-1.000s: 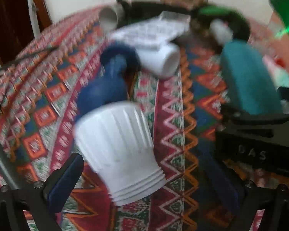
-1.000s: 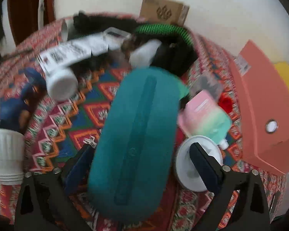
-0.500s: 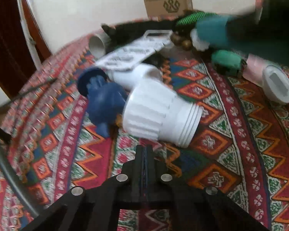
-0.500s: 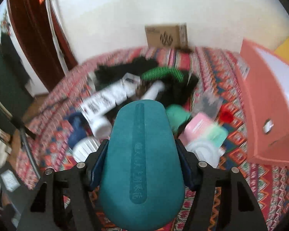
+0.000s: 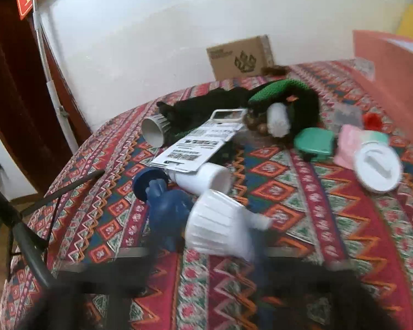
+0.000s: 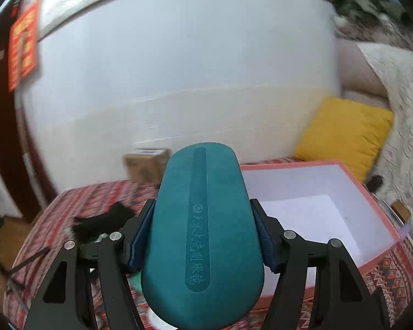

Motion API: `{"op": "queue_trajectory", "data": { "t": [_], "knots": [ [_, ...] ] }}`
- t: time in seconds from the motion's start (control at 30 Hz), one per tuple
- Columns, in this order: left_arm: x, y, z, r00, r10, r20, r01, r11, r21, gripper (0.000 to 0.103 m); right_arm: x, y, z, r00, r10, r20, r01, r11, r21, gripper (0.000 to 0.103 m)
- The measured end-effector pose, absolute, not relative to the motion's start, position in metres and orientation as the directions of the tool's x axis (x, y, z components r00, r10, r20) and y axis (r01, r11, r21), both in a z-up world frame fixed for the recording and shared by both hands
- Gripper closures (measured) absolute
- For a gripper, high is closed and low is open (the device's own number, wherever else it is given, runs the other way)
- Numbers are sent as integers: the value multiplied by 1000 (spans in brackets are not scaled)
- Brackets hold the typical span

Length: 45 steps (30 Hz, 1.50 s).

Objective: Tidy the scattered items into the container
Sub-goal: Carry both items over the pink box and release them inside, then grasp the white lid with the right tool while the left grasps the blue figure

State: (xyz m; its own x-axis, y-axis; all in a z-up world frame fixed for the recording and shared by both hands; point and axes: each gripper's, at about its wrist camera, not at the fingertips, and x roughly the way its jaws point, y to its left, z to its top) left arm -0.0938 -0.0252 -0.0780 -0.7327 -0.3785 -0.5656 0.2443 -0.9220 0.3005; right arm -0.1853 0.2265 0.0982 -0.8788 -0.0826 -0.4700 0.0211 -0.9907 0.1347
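Right gripper (image 6: 203,243) — fingers clamped on both sides of a teal glasses case (image 6: 202,236), lifted clear of the cloth, centre of the right wrist view.

Left gripper — only a dark blur along the bottom edge of the left wrist view; whether its fingers are spread or closed cannot be told.

Container — salmon box (image 6: 382,220) with a white interior, right of the case; the visible part of its floor looks bare.

Items lying outside the box, left wrist view: white ribbed bulb (image 5: 220,227) and blue dumbbell (image 5: 158,196) at lower centre; white tube (image 5: 206,180), printed card (image 5: 198,148), green lidded tub (image 5: 314,144), pink pouch (image 5: 349,144), round white lid (image 5: 377,167), black and green cloth heap (image 5: 275,99) further up.

Progress, judged: one item in transit, most of the clutter left.

Surface — table under a red zigzag-patterned cloth (image 5: 330,206).

Room — white wall, cardboard carton (image 5: 241,57) at upper centre, yellow cushion (image 6: 344,134) at right.
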Motion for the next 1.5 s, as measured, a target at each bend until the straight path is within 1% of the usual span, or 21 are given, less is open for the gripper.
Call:
{"op": "queue_trajectory", "data": {
  "t": [0.07,0.17,0.2,0.23,0.27,0.3,0.33,0.43,0.57,0.63,0.73,0.83,0.87,0.9,0.93,1.0,1.13,1.37,1.47,1.5],
  "knots": [
    [-100,-28,-80,-723,-406,-559,268,-911,315,3,-194,241,90,-867,-68,-494,-11,-988,155,35],
    [-119,-26,-95,-706,-304,-639,180,-951,253,3,-206,255,77,-845,-51,-532,-45,-985,167,35],
    [-124,-23,-100,-699,-283,-657,155,-957,247,5,-209,258,74,-839,-47,-542,-53,-984,168,35],
    [-130,-17,-108,-688,-281,-669,132,-955,266,7,-211,259,70,-834,-46,-550,-58,-984,170,35],
    [-135,-9,-118,-677,-286,-678,108,-950,293,10,-214,261,67,-829,-48,-557,-60,-983,174,35],
    [-141,-2,-127,-665,-292,-687,83,-944,320,22,-216,261,63,-827,-49,-561,-60,-983,174,35],
    [-141,1,-129,-666,-288,-688,74,-943,324,27,-218,261,60,-824,-49,-565,-61,-983,174,35],
    [-136,5,-127,-680,-268,-682,60,-948,312,28,-223,258,53,-818,-44,-573,-60,-985,161,35],
    [-122,3,-104,-719,-258,-645,97,-957,275,28,-224,261,45,-822,-18,-570,-70,-989,134,35],
    [-114,5,-80,-755,-224,-616,92,-967,238,28,-224,265,43,-822,5,-569,-88,-989,118,35],
    [-108,18,-29,-820,-146,-554,51,-982,183,28,-226,272,43,-818,44,-574,-120,-988,96,35],
    [-115,36,17,-857,-44,-513,-19,-993,117,28,-240,288,36,-790,53,-611,-139,-986,95,33],
    [-119,46,29,-866,-17,-501,-42,-993,106,28,-243,295,32,-782,71,-619,-156,-984,85,30],
    [-124,58,42,-874,8,-487,-65,-993,101,28,-242,302,32,-783,105,-613,-184,-981,67,16],
    [-128,69,54,-881,33,-473,-89,-991,96,28,-241,308,31,-783,140,-607,-213,-976,50,6],
    [-135,93,71,-891,70,-448,-131,-986,108,27,-235,322,35,-788,186,-587,-260,-964,45,5],
    [-150,141,90,-880,158,-448,-222,-970,95,27,-212,361,51,-819,196,-539,-322,-935,149,5],
    [-201,227,94,-825,256,-504,-340,-937,80,27,-183,416,58,-830,196,-522,-383,-880,279,5],
    [-225,252,86,-770,358,-528,-432,-902,18,26,-179,433,63,-831,199,-519,-404,-858,318,5],
    [-234,252,83,-750,373,-547,-443,-896,-3,22,-178,438,67,-831,199,-520,-410,-851,330,5]
  ]
}}
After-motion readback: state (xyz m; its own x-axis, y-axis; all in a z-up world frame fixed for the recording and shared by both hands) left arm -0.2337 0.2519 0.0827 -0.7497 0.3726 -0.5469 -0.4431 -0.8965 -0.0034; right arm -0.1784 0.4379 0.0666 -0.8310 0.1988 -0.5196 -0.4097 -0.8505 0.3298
